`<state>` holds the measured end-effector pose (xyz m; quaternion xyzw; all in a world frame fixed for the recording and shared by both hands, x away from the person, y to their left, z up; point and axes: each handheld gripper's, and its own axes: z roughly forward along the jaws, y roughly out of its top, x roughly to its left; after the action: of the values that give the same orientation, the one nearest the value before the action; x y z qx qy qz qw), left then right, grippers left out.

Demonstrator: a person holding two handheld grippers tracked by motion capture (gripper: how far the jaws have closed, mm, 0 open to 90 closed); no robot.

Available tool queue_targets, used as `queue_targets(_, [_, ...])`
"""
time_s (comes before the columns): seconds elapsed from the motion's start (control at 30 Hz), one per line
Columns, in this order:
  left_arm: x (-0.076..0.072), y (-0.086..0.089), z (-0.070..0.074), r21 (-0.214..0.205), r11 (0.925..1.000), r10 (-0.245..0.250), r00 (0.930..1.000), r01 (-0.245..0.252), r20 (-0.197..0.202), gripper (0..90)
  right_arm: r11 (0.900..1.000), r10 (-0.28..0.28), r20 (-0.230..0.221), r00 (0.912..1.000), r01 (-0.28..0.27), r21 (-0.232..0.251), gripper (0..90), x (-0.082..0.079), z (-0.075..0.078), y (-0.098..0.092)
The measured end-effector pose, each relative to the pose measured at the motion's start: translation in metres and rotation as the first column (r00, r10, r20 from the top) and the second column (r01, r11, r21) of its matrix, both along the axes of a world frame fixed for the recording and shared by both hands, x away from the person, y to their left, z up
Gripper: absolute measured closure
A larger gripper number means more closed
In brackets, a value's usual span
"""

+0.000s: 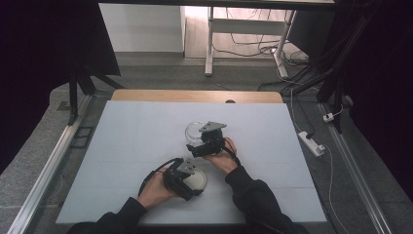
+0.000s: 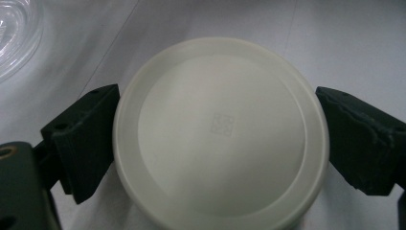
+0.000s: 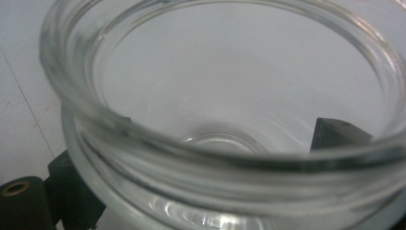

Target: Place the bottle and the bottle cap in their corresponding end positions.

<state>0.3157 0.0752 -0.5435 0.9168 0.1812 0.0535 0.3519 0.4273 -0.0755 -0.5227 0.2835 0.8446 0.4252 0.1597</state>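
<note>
Lid: round white plastic lid [image 2: 221, 132], lying flat on the table [image 1: 126, 131], near the front edge and a bit left of centre. There's a tiny square stamp moulded in the middle of it.
Left gripper: left gripper [image 2: 218, 143] sits right over the lid, one black jaw on each side of the rim. The left-hand jaw looks to be touching the rim, the other is right at it, so it reads as closed onto the lid, though I can't tell how hard it's squeezing.
Jar: clear glass jar [image 3: 225, 120], open mouth up, standing near the middle of the table, just behind and to the right of the lid. Looks empty inside.
Right gripper: right gripper [image 1: 198, 144] is up against the jar's near side. In its own view the jaws sit on either side of the glass below the rim, partly seen through it, so it looks clamped around the jar.
Hands: left hand [image 1: 155, 190] and right hand [image 1: 225, 157] each hold a gripper, dark sleeves coming in from the bottom.
Spacing: the two grippers are near each other but apart.
</note>
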Motion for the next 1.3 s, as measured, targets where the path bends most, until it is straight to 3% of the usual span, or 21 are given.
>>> queue_targets(0.2, [0.0, 0.001, 0.0, -0.005, 0.9999, 0.01, 0.9998, -0.01, -0.017, 0.0, 0.9998, -0.008, -0.013, 0.9999, 0.008, 0.016, 3.5, -0.001, 0.001, -0.002])
queue_targets(0.3, [0.0, 0.004, 0.002, -0.027, 0.9995, 0.018, 0.9996, -0.018, -0.02, 0.0, 0.9998, -0.007, -0.016, 0.9998, 0.007, 0.019, 2.1, -0.002, 0.002, -0.004])
queue_targets(0.37, [0.0, 0.006, 0.004, -0.065, 0.9973, 0.034, 0.9992, -0.035, -0.019, 0.0, 0.9997, -0.003, -0.021, 0.9998, 0.004, 0.023, 0.2, -0.002, 0.003, -0.007])
queue_targets(0.57, [-0.003, 0.011, 0.01, -0.099, 0.9945, 0.03, 0.9993, -0.032, -0.022, 0.0, 0.9997, 0.007, -0.038, 0.9993, -0.006, 0.022, 0.0, -0.004, 0.005, -0.009])
queue_targets(0.87, [-0.009, 0.023, 0.018, -0.158, 0.9864, 0.041, 0.9987, -0.045, -0.031, 0.0, 0.9992, 0.013, -0.051, 0.9986, -0.011, 0.038, 0.0, -0.011, 0.011, -0.018])
queue_targets(1.13, [-0.01, 0.036, 0.024, -0.203, 0.9775, 0.048, 0.9979, -0.056, -0.043, 0.0, 0.9993, 0.033, -0.049, 0.9983, -0.032, 0.016, 0.0, -0.021, 0.016, -0.026])
queue_targets(1.3, [-0.013, 0.043, 0.029, -0.227, 0.9713, 0.062, 0.9971, -0.071, -0.045, 0.0, 0.9986, 0.038, -0.051, 0.998, -0.036, 0.04, 0.0, -0.027, 0.021, -0.031])
